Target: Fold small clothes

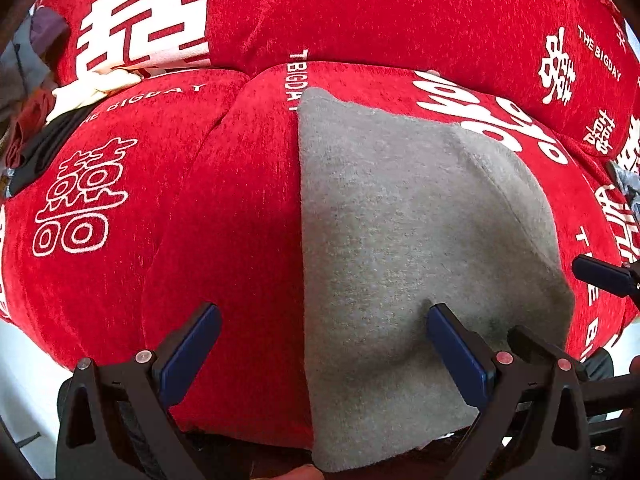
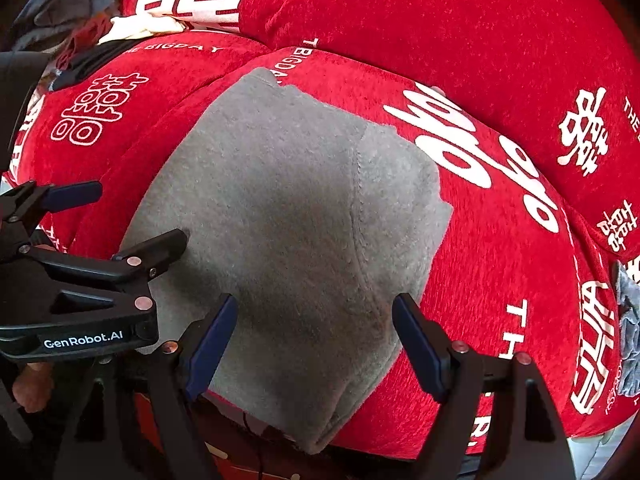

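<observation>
Both grippers agape over grey garment [image 1: 400,220]; red sofa [image 1: 200,200] beneath.

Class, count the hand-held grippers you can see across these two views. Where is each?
2. The left hand-held gripper straddles the grey garment's left edge; the right hand-held gripper is open over its near end.

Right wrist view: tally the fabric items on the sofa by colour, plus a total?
Grey: 1, the folded garment on the red sofa cover, under both open grippers, left and right.
Mixed pile at far left: 1 heap, pieces too jumbled to count.
Blue-grey: 1 cloth at the right edge.
Total: 3 groups.
</observation>
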### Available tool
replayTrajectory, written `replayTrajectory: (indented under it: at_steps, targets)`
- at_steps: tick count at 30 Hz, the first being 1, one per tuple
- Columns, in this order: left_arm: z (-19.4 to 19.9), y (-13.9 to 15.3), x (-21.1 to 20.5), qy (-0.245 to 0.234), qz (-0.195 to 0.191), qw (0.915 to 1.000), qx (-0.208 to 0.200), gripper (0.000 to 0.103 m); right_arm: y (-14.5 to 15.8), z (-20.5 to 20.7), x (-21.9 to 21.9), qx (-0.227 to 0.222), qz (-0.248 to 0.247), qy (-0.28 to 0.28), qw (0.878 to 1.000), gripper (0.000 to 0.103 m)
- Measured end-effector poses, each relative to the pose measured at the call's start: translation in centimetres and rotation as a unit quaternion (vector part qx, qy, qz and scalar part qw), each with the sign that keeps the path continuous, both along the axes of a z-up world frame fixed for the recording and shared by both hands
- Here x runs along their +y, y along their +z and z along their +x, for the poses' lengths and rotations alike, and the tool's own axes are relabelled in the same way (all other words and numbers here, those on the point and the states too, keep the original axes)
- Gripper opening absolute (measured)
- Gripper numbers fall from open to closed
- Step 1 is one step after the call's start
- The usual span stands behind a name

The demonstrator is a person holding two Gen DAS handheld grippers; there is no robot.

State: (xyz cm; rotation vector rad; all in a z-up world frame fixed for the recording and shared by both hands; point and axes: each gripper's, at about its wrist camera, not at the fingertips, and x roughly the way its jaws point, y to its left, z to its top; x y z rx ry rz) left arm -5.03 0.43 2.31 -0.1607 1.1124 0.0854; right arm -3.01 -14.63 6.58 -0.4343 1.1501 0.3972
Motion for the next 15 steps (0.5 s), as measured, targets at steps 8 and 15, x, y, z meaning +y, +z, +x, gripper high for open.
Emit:
replayTrajectory:
  at_steps: [8, 15]
  targets:
    - [0.2, -0.2, 1.4, 0.010, -0.025, 0.9996, 0.000, 0.103, 0.2, 0.3, 1.0, 0.001, -0.015, 0.006, 1.000, 0.082]
    - [0.0, -0.5, 2.1, 0.017, -0.035, 0.9992, 0.000, 0.103, -0.2, 0.1, 1.6, 0.005, -0.024, 0.015, 1.000, 0.082]
